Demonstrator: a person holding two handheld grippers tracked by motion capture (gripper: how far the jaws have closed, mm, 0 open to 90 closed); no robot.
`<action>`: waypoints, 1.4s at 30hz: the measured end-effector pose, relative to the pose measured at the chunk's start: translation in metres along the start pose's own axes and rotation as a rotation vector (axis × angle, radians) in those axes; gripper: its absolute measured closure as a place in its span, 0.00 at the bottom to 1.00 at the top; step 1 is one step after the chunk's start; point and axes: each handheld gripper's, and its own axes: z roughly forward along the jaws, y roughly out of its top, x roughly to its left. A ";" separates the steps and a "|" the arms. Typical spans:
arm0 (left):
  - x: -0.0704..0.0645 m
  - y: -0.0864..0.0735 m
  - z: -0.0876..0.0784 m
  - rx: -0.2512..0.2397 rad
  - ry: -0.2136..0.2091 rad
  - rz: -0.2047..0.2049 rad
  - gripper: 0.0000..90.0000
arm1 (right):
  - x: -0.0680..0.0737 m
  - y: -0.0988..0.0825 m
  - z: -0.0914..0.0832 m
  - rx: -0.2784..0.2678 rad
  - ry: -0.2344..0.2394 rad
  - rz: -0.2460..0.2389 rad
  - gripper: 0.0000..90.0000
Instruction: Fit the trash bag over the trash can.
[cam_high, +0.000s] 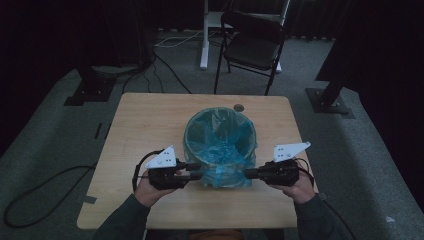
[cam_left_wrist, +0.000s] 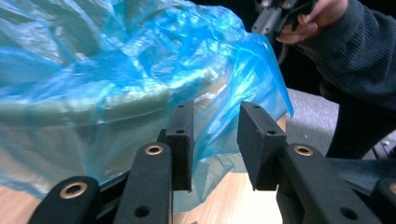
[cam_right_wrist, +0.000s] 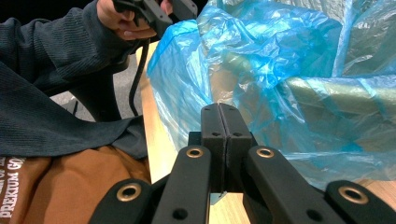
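A pale green bin (cam_high: 220, 131) lined with a blue plastic bag (cam_high: 222, 150) stands at the middle of the wooden table (cam_high: 145, 120). The bag's loose hem hangs over the rim and down the near side. My left gripper (cam_high: 196, 171) is at the bin's near left. In the left gripper view my left gripper (cam_left_wrist: 215, 121) has its jaws apart, with a fold of the blue bag (cam_left_wrist: 219, 116) loose between them and not pressed. My right gripper (cam_high: 247, 173) is at the bin's near right. In the right gripper view my right gripper (cam_right_wrist: 219, 112) is shut tight at the blue bag's (cam_right_wrist: 280, 70) hem, with a sliver of film under the pads.
A black folding chair (cam_high: 252, 42) and a white desk leg (cam_high: 205, 35) stand on the carpet beyond the table. Black stand bases (cam_high: 90, 90) flank the table, and a cable (cam_high: 45, 185) loops on the floor at the left. A round grommet (cam_high: 239, 107) sits near the table's far edge.
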 end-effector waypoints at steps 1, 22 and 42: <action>-0.001 0.000 0.002 0.005 -0.003 0.004 0.73 | 0.000 0.000 0.000 0.000 0.000 0.000 1.00; -0.006 0.000 0.021 0.047 -0.018 0.042 0.98 | -0.002 -0.004 0.001 -0.001 -0.001 0.012 1.00; -0.002 -0.010 0.025 0.098 0.002 0.041 0.99 | -0.015 -0.017 0.003 0.022 -0.010 0.059 1.00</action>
